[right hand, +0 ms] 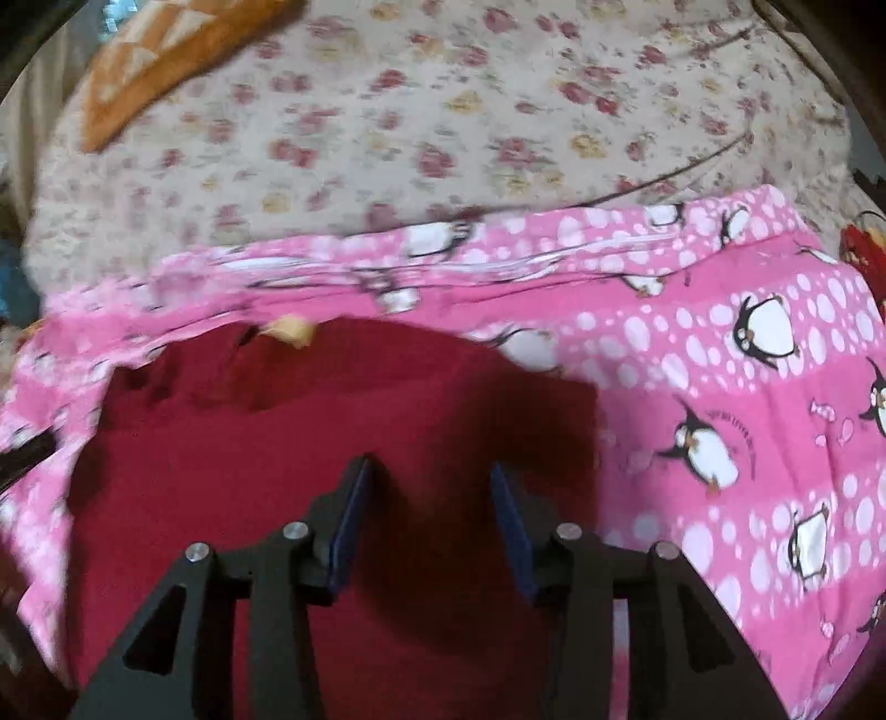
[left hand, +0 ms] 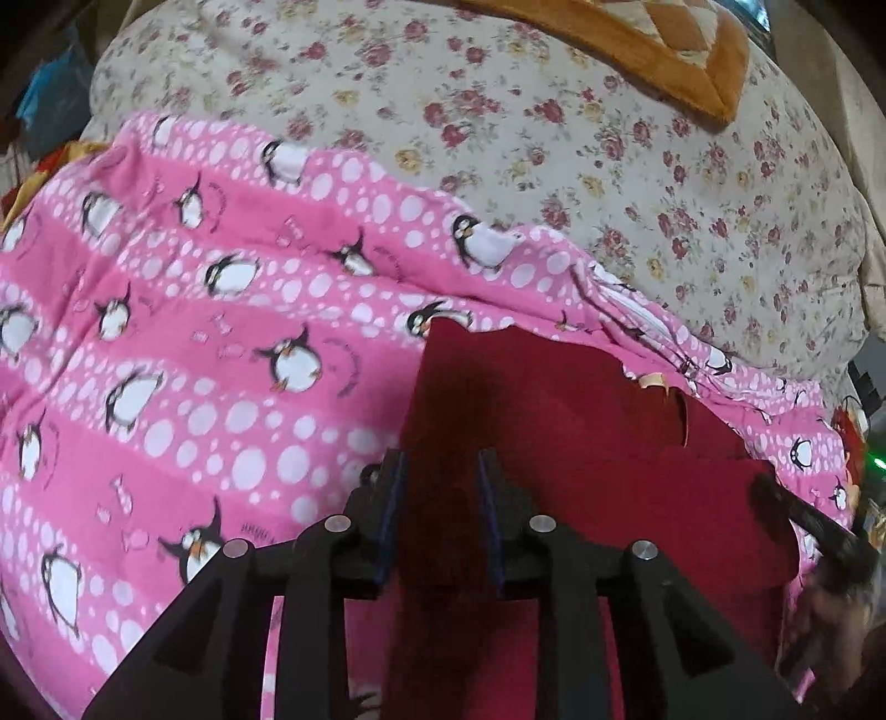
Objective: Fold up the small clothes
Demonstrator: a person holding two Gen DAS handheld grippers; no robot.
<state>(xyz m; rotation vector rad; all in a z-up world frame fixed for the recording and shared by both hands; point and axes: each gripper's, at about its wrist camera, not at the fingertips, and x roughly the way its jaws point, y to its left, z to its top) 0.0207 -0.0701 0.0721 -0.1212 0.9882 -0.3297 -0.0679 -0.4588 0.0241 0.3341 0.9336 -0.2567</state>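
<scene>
Garment: dark red small garment (right hand: 310, 443), lying on the pink penguin-print sheet (left hand: 183, 343), toward the near edge of the bed; a pale yellow tag or trim (right hand: 290, 329) shows at its far edge.

Bedding: floral bedspread (left hand: 554, 166) beyond the pink sheet; an orange patterned cushion (left hand: 664, 50) at the far side of the bed.

Left gripper (left hand: 443, 471): jaws partly apart, with red cloth running up between them; whether they pinch it or merely straddle it I cannot tell.

Right gripper (right hand: 429, 471): jaws well apart, poised over the middle of the red cloth, holding nothing that I can see; whether the tips touch the fabric I cannot tell.

Lie of the cloth: a raised flap with a straight edge stands ahead of the left gripper; elsewhere it lies mostly flat, with some overlapping layers.

Step in hand: seemingly a fold under way, one side lifted over the rest.

Next move calls for: carrying the lifted edge across squarely, then the right gripper pressing or catching the opposite edge so the layers line up without bunching.

Blur: right view smeared; fine details uncertain.
</scene>
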